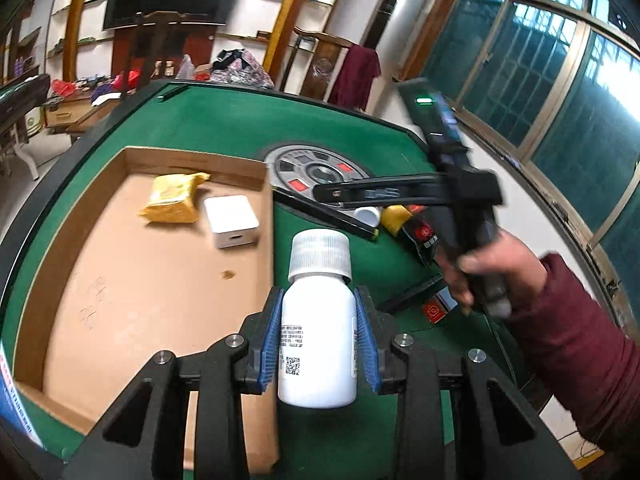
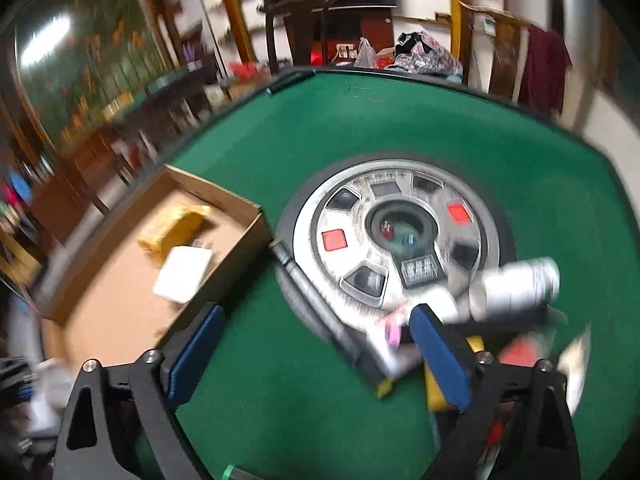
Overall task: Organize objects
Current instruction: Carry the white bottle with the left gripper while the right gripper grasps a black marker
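Note:
My left gripper (image 1: 318,312) is shut on a white bottle (image 1: 318,336) with a ribbed white cap, held above the right wall of the cardboard tray (image 1: 120,288). In the tray lie a yellow packet (image 1: 172,200) and a white box (image 1: 231,216). My right gripper (image 2: 316,334) is open and empty above the green table (image 2: 400,120); it also shows in the left wrist view (image 1: 332,196). Below it lie a black tube (image 2: 320,312), a white bottle on its side (image 2: 516,284), a yellow item (image 2: 434,392) and red-and-black packs (image 1: 420,236). The right wrist view is blurred.
A round grey dice panel (image 2: 400,236) sits in the middle of the table. The tray (image 2: 120,308) stands at the table's left. Chairs, shelves and clutter stand beyond the far edge. Windows are on the right.

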`<state>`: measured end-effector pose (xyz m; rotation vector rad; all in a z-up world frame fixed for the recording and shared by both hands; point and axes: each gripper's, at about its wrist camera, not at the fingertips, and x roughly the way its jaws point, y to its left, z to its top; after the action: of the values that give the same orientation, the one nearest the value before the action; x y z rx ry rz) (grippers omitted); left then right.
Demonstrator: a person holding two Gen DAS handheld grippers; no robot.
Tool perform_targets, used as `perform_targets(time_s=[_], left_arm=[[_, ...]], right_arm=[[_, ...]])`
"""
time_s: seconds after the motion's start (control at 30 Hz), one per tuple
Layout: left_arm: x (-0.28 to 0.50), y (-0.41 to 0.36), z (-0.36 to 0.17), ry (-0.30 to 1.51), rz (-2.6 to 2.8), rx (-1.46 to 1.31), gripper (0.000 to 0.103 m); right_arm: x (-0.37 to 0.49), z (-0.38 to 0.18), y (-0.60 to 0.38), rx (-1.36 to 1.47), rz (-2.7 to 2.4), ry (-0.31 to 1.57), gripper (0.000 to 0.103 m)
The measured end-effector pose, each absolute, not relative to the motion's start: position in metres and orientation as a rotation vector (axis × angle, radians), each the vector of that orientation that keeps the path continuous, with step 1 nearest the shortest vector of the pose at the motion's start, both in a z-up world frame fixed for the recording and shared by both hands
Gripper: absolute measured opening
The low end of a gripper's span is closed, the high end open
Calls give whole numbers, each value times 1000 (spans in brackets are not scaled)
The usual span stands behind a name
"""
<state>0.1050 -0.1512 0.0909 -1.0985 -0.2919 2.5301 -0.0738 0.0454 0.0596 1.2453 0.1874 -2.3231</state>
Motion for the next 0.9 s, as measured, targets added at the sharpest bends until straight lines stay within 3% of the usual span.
perform_targets(time_s=[0.03,0.07,0.23,0.27,0.33,0.4,0.77,0.9], left_arm=[[106,-156,90,-308,2531,-1098,34],[107,-161,88,-329,2531,-1097,34],[111,-176,85,-373,2537,-1076,34],[111,-179,85,-379,2539,-1070,34],[110,-182,83,-397,2535,-1066,34],[110,-186,79,-419,2534,-1060,34],[124,-191,80,-470,2565,-1051,34],[126,-195,86,-447,2607,-1043,34]], right_arm=[[-83,53,33,1288,-2291,230,72],[-88,48,26,1319,-2274,259,67],[-109,16,-3,1462,-2247,465,53],[-110,16,-2,1451,-2258,441,50],[-109,16,5,1470,-2268,407,28],[-105,16,14,1479,-2275,365,19],[-53,34,79,1347,-2320,-122,16],[-31,60,79,1242,-2316,-203,16]])
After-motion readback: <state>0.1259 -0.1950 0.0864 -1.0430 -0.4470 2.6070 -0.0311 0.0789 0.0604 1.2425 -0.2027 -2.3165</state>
